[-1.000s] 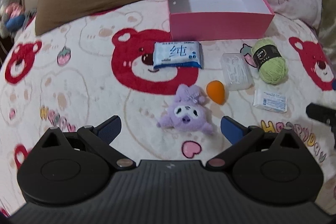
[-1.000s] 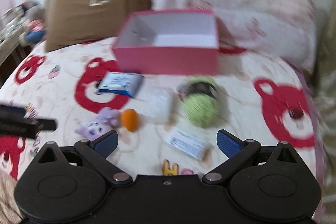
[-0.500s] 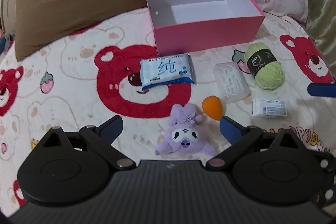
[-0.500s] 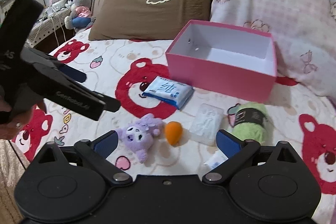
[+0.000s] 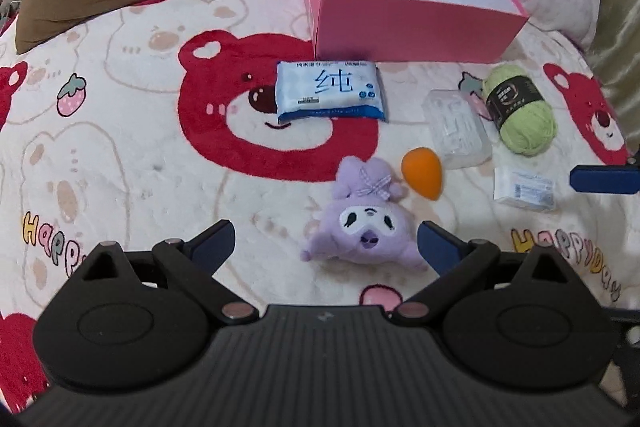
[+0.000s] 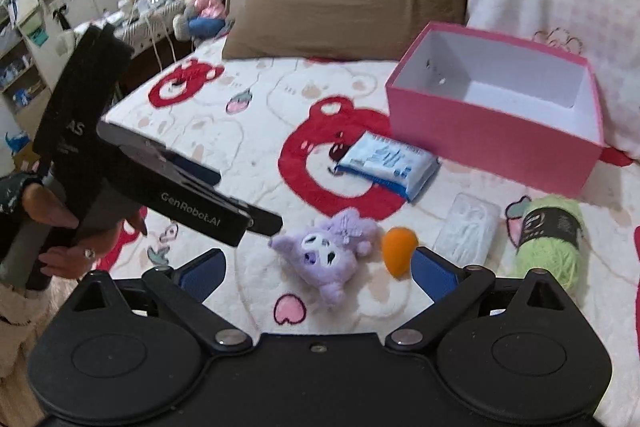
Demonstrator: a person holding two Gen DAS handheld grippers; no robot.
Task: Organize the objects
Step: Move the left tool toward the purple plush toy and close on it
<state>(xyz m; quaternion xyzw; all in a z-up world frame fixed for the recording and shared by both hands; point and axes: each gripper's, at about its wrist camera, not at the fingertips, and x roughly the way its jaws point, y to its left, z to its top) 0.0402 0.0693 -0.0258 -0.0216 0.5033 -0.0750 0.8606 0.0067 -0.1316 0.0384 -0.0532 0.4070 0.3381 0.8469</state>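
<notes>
- The purple plush toy (image 5: 362,223) lies low in the middle of the left wrist view. It is between the two blue tips of the left gripper (image 5: 326,243), but much closer to the right tip.
- The left gripper is spread wide and holds nothing. If it squeezes now, one tip could hit the toy first and push it away on the fluffy blanket (image 5: 120,155).
- The right gripper (image 6: 318,269) is spread wide too, with nothing in it. In its view the toy sits just above the gap between its tips.
- Both grippers point at the same toy, so they could bump into each other.
- The orange egg-shaped sponge (image 5: 422,173) sits just beside the toy, up and to the right. A clumsy grab could knock it or catch it too.
- The pink box (image 5: 412,27) is at the top of the left view. It is open and looks empty, well apart from the toy.
- The wipes pack (image 5: 330,93), clear case (image 5: 458,129), green yarn (image 5: 520,109) and small white packet (image 5: 524,189) lie on the blanket, not in the box.
</notes>
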